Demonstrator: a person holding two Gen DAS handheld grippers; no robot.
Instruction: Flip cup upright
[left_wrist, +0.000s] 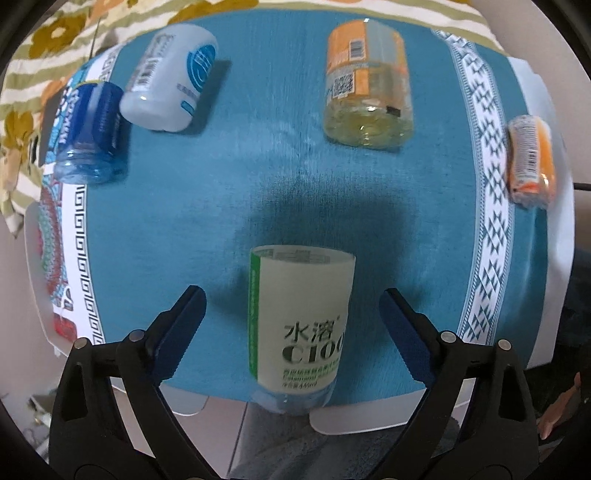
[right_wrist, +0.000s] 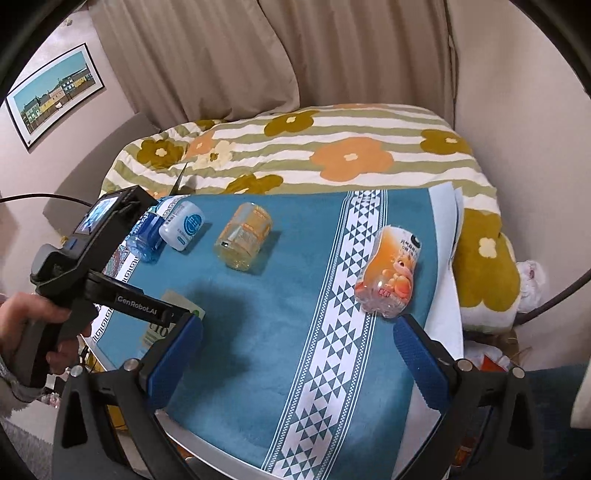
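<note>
A white-and-green labelled cup (left_wrist: 301, 325), cut from a bottle, stands upside down near the front edge of the teal cloth (left_wrist: 258, 166). My left gripper (left_wrist: 293, 306) is open, its fingers either side of this cup and apart from it. The right wrist view shows only a sliver of the cup (right_wrist: 162, 328) behind the left gripper's body (right_wrist: 99, 288). My right gripper (right_wrist: 297, 336) is open and empty above the cloth. An orange printed cup (right_wrist: 389, 271) lies just beyond its right finger.
Other bottle cups are on the cloth: a dark blue one (left_wrist: 90, 133), a white-and-blue one (left_wrist: 170, 79), a yellow-orange one (left_wrist: 369, 79) and the orange one at the right edge (left_wrist: 532, 162). A flowered quilt (right_wrist: 332, 155) lies behind the table.
</note>
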